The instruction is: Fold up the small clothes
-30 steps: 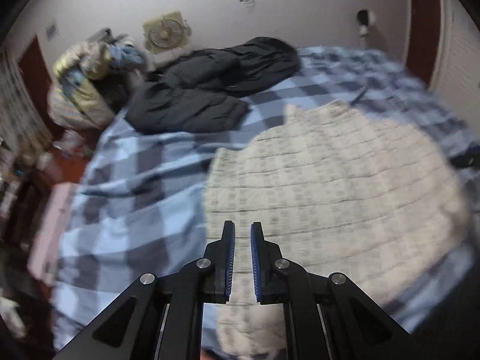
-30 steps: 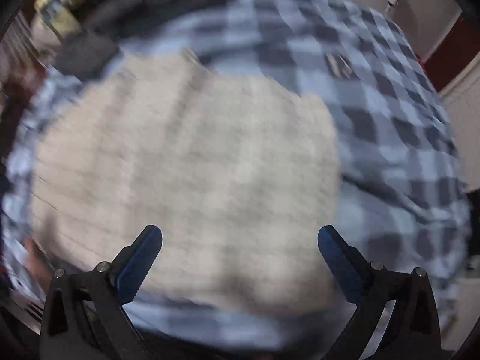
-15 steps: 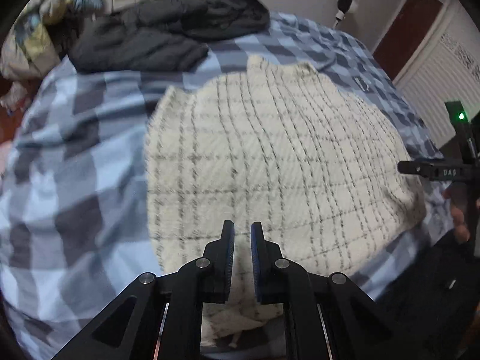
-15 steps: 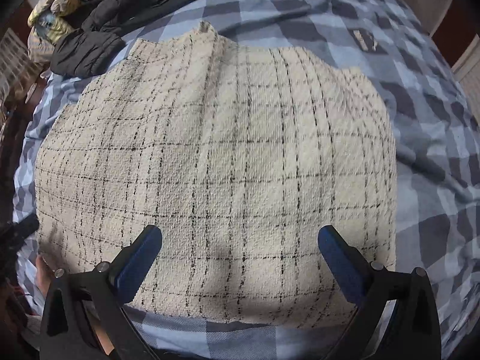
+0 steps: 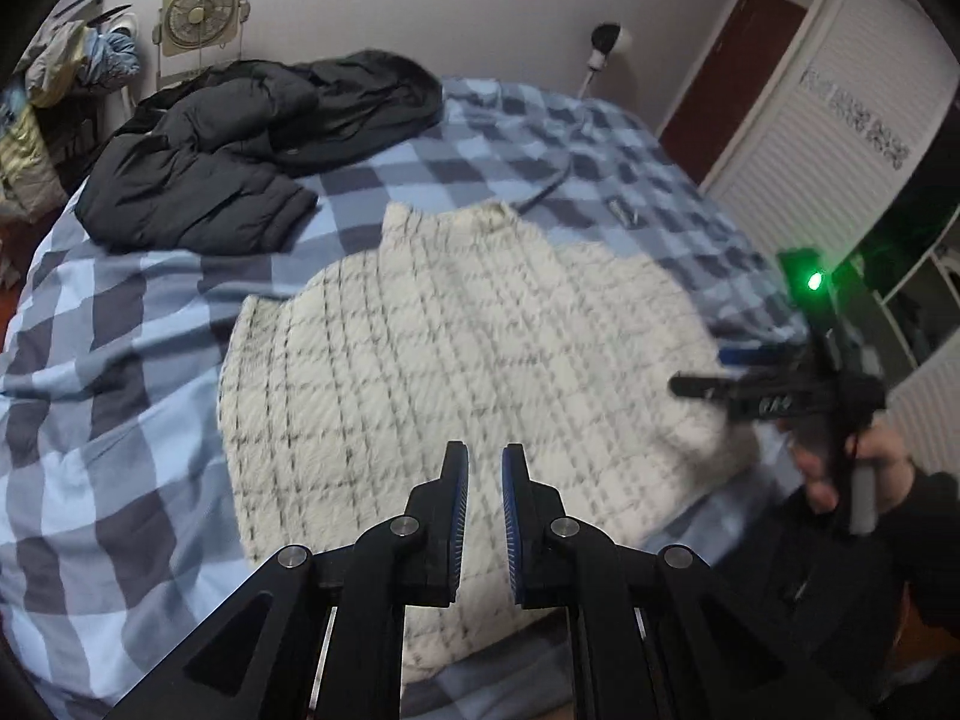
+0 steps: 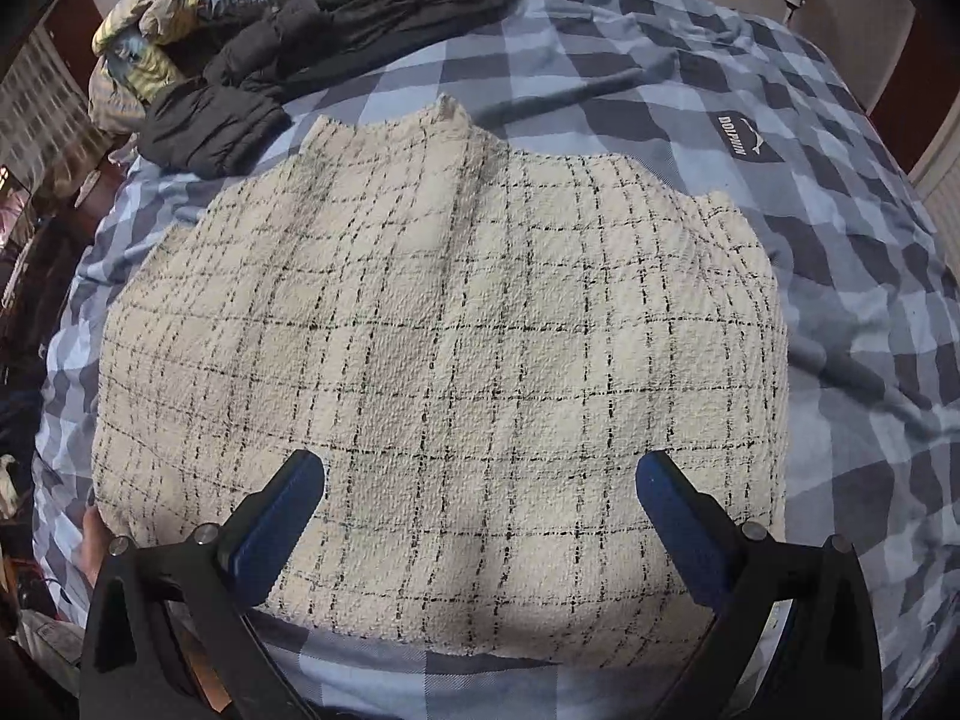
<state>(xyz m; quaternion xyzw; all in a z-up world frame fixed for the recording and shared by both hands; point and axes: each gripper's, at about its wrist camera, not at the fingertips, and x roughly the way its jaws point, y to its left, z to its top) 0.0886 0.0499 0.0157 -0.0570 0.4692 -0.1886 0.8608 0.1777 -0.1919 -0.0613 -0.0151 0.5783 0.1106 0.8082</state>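
Observation:
A cream garment with a thin black check (image 5: pixel 456 360) (image 6: pixel 444 348) lies spread flat on the blue checked bedspread (image 5: pixel 108 396) (image 6: pixel 852 324). My left gripper (image 5: pixel 483 468) hovers over the garment's near edge, its jaws nearly together with nothing between them. Wide open, my right gripper (image 6: pixel 480 474) hangs above the garment's near hem, pointing steeply down, and holds nothing. In the left wrist view the right gripper (image 5: pixel 726 369) shows at the right edge of the garment, held by a hand (image 5: pixel 864 468), with a green light on its body.
A black puffer jacket (image 5: pixel 240 144) (image 6: pixel 336 42) lies at the far side of the bed. A heap of clothes (image 6: pixel 162 24) sits beyond it at the left. A fan (image 5: pixel 201 9) leans on the far wall. A door (image 5: pixel 732 72) and louvred closet stand at the right.
The left wrist view tipped down over the garment, then swung back up to show the far wall. The right wrist view went from blurred to sharp and sank slightly toward the garment. Neither gripper's jaws changed.

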